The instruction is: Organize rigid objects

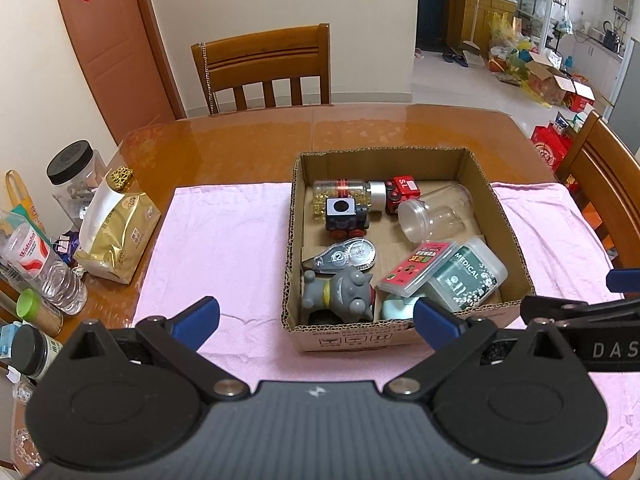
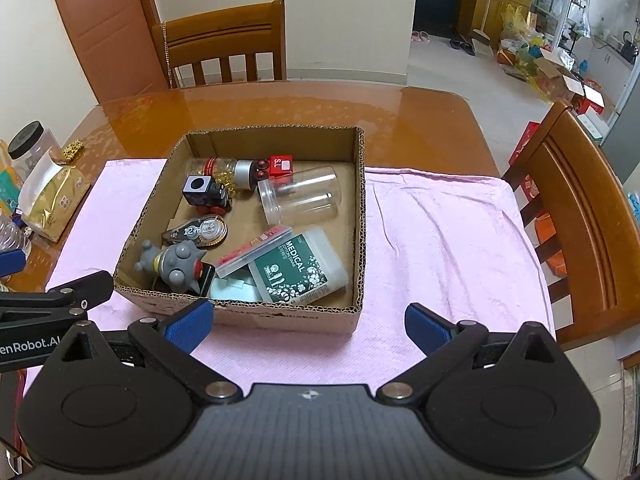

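Note:
A cardboard box (image 1: 496,200) (image 2: 360,216) stands on a pink cloth (image 1: 224,248) (image 2: 448,248). Inside lie a clear plastic jar (image 1: 436,212) (image 2: 300,200), a bottle of yellow beads (image 1: 344,194) (image 2: 224,170), a red toy vehicle (image 1: 402,194) (image 2: 278,168), a black toy train (image 1: 346,218) (image 2: 208,194), a correction tape (image 1: 346,258) (image 2: 198,232), a grey cat figure (image 1: 340,296) (image 2: 174,266), a red card case (image 1: 416,268) (image 2: 252,254) and a green "MEDICAL" tub (image 1: 468,276) (image 2: 300,270). My left gripper (image 1: 316,322) is open before the box's near wall. My right gripper (image 2: 308,326) is open at the box's near right corner. Both hold nothing.
Jars, a water bottle (image 1: 44,264) and a gold tissue pack (image 1: 118,224) (image 2: 54,196) crowd the table's left edge. Wooden chairs stand at the far side (image 1: 264,68) (image 2: 224,44) and the right side (image 2: 580,216). The wooden table (image 1: 248,148) stretches beyond the box.

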